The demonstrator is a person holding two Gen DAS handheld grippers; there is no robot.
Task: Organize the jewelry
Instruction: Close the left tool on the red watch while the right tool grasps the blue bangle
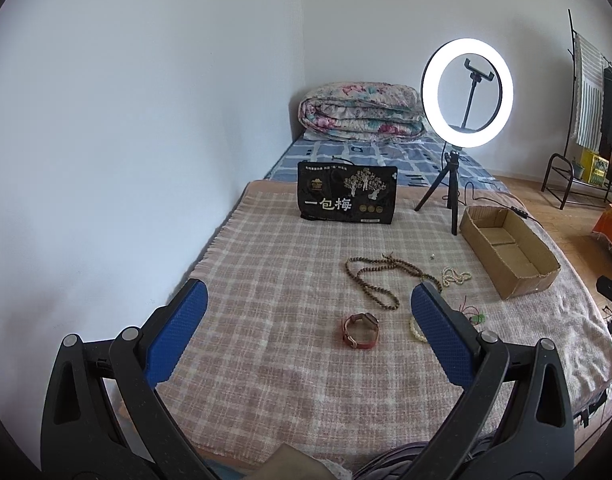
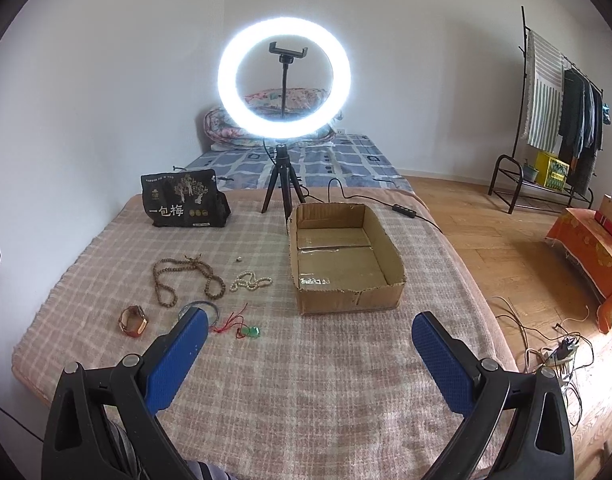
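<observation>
Blue-padded fingers spread wide on both tools, nothing between them: left hand-held gripper point(image 1: 309, 300) and right hand-held gripper point(image 2: 310, 330) both hovering over a pink plaid blanket point(image 1: 265, 264) covering the bed. Between the left fingers, just ahead: a reddish-brown watch point(image 1: 360, 330), strap curled into a loop. Farther ahead: a brown wooden bead necklace point(image 1: 380, 280), laid in a loose loop. Partly hidden behind the left tool's right finger: a cream bead bracelet point(image 1: 416, 330). Beyond that finger's tip: a small pile of white pearl beads point(image 1: 456, 277); to its right, a red cord with a green pendant point(image 1: 476, 315). Ahead and to the right of the left tool: an open cardboard box point(image 1: 518, 282), nothing inside it. From the right wrist camera: same cardboard box point(image 2: 348, 300) straight ahead between the fingers, all jewelry off to the left of it on the blanket — watch point(image 2: 133, 322), brown bead necklace point(image 2: 185, 280), pearl beads point(image 2: 249, 281), green pendant on red cord point(image 2: 249, 331). Peeking from behind the right tool's left fingertip: a thin grey bangle point(image 2: 203, 307). Far ahead: a lit ring light point(image 2: 283, 78) on a small black tripod, and left of it a black snack bag point(image 2: 183, 200) with white lettering. Beyond those: a folded floral quilt point(image 1: 360, 114) at the head of the bed.
</observation>
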